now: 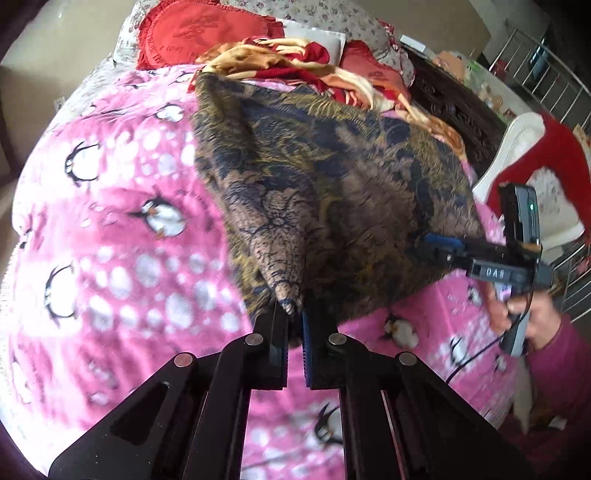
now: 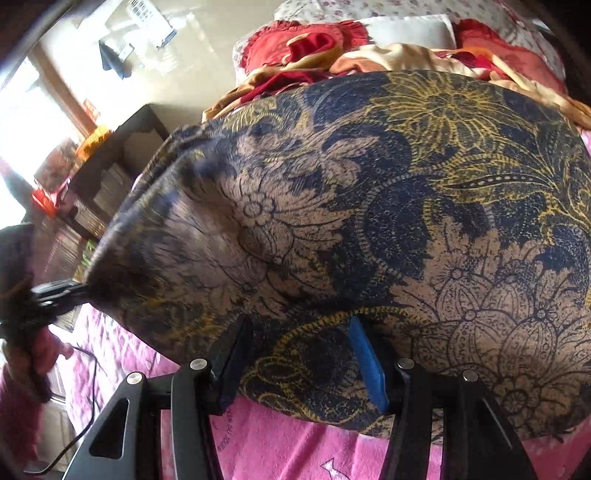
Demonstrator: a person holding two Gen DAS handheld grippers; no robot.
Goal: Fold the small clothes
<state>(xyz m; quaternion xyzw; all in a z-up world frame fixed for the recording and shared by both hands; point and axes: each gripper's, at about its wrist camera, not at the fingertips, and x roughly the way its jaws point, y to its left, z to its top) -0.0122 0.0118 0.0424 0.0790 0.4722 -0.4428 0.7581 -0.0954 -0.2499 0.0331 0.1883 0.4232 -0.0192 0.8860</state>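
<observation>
Ahead of your left tool point(image 1: 294, 321), the patterned garment point(image 1: 332, 177) hangs stretched above the pink penguin blanket point(image 1: 110, 221) on the bed. Your left tool's fingers are nearly together, clamped on a bunched corner of the cloth. To the right of that tool, your right tool point(image 1: 441, 245) grips the garment's opposite edge, its fingers pinched on the fabric. Mirrored characters resembling "GAB" appear on that tool's black body; they cannot be read with certainty. Faint script on the red cushion point(image 1: 199, 33) beyond the garment seems to begin "I love", the rest being blurred.

Only the left wrist view shows your right hand point(image 1: 524, 314) on its handle and the metal railing point(image 1: 546, 70) far right. Only the right wrist view shows the dark shelf unit point(image 2: 110, 177) and bright window point(image 2: 22, 122) to the left, with your left tool point(image 2: 74, 290) holding the far corner. There the right tool point(image 2: 299, 350) has its fingers set wider, with folded cloth point(image 2: 369, 221) filling the gap between them.
</observation>
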